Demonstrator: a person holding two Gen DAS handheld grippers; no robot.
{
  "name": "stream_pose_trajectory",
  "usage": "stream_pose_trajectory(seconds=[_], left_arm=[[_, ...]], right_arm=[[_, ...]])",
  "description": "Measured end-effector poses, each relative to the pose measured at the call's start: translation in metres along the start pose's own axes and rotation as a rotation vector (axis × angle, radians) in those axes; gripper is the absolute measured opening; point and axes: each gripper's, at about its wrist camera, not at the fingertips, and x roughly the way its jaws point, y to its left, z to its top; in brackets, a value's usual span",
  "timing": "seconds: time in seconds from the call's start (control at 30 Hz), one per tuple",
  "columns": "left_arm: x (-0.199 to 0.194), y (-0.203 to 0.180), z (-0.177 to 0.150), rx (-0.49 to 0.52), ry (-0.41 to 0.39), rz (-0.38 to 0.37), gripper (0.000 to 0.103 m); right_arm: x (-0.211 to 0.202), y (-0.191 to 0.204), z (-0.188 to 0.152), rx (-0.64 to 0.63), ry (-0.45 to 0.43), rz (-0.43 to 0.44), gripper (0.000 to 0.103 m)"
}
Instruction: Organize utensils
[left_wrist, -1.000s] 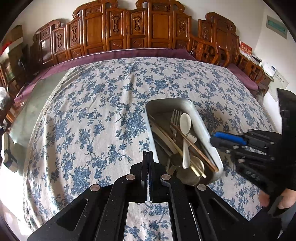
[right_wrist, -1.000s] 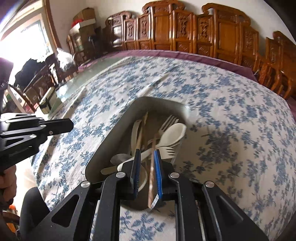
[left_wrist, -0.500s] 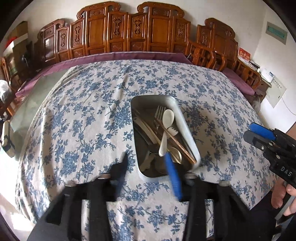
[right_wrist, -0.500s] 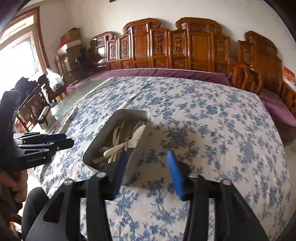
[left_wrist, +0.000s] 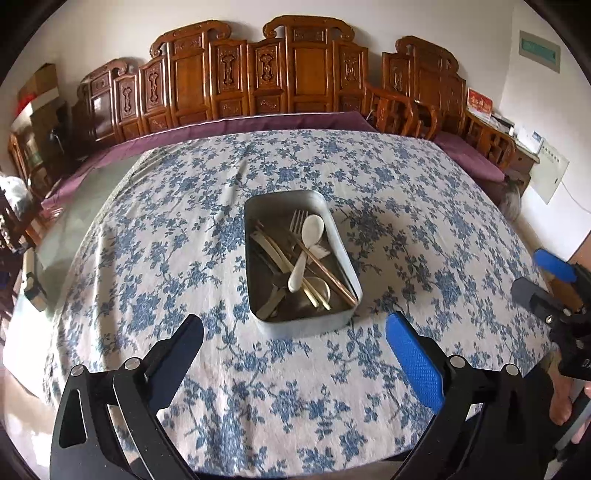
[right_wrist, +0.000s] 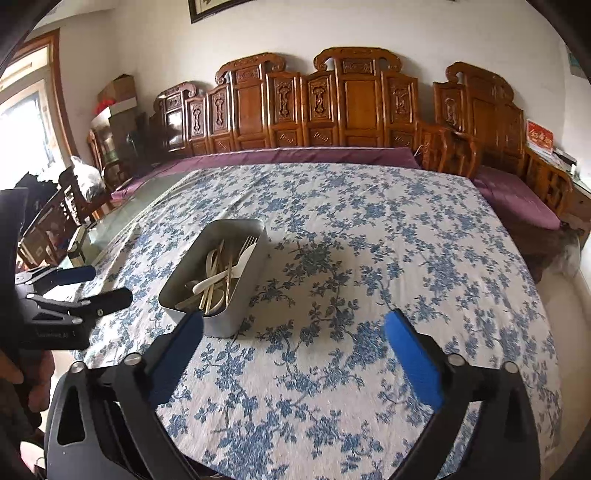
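A grey metal tray (left_wrist: 341, 243) stands in the middle of the floral tablecloth. It holds a white spoon (left_wrist: 306, 243), a fork (left_wrist: 297, 219), a metal spoon and several chopsticks (left_wrist: 325, 267) piled together. My left gripper (left_wrist: 293, 332) is open and empty, just short of the tray's near end. My right gripper (right_wrist: 293, 328) is open and empty, right of the tray (right_wrist: 255, 273) and nearer the table's front edge. It also shows in the left wrist view (left_wrist: 543, 273); the left gripper shows in the right wrist view (right_wrist: 96, 286).
The blue floral cloth (left_wrist: 406, 206) covers a large table (right_wrist: 369, 229). Carved wooden chairs (left_wrist: 273, 77) and a purple-cushioned bench (right_wrist: 295, 153) line the far side. Clutter and a window stand at the left.
Both grippers have opened and pulled back from the tray toward the table's front edge. The right gripper let go of a chopstick, which now lies in the tray.
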Motion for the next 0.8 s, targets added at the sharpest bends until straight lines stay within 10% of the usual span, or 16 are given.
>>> stream_pose_trajectory(seconds=[0.8], left_arm=[[-0.120, -0.042, -0.024, -0.015, -0.199, 0.008, 0.095]], right_arm=[[-0.105, -0.007, -0.022, 0.047, -0.124, -0.096, 0.100]])
